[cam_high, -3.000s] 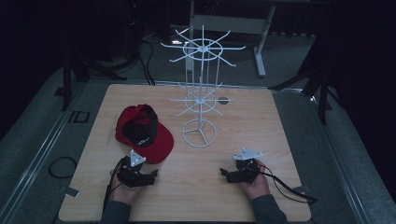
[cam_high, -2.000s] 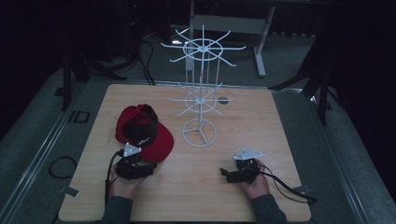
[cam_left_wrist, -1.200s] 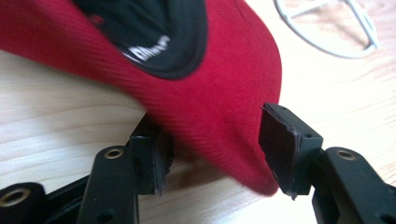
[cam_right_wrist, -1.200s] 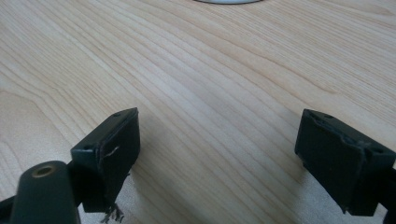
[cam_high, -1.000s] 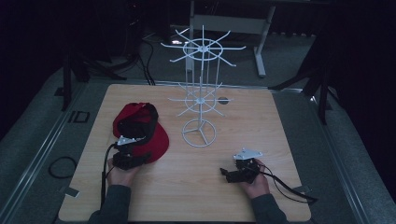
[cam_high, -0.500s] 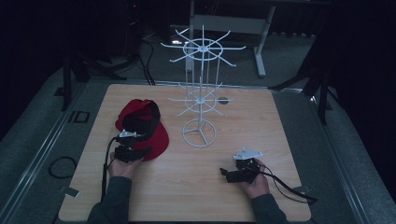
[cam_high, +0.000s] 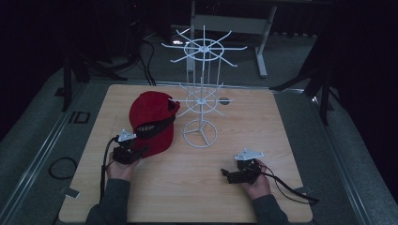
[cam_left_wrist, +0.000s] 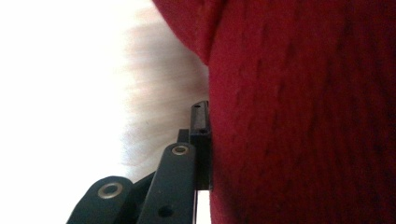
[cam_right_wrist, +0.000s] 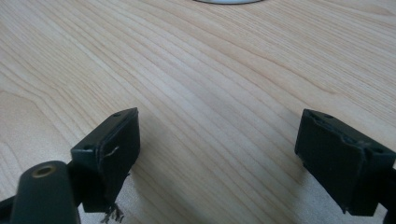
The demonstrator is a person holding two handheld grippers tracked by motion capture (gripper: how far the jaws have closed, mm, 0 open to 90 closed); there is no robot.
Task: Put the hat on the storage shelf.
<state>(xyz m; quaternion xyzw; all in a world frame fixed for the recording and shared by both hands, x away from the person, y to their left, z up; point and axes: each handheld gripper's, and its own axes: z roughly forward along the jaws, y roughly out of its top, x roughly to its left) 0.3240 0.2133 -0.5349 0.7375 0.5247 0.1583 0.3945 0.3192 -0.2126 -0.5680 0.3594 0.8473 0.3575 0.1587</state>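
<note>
- Since three seconds ago, left gripper [cam_high: 141,152] advanced to red cap [cam_high: 152,119]; its fingers [cam_left_wrist: 200,135] just clenched on the brim.
- Right gripper [cam_high: 226,176] rests on worktop [cam_high: 263,126], fingers [cam_right_wrist: 112,149] released.

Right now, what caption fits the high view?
Left gripper shut on the red cap's brim; right gripper rests open on the table near the white rack.

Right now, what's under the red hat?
The wooden table lies under the red cap. The left gripper is clamped on its near edge. Anything beneath the crown is covered.
</note>
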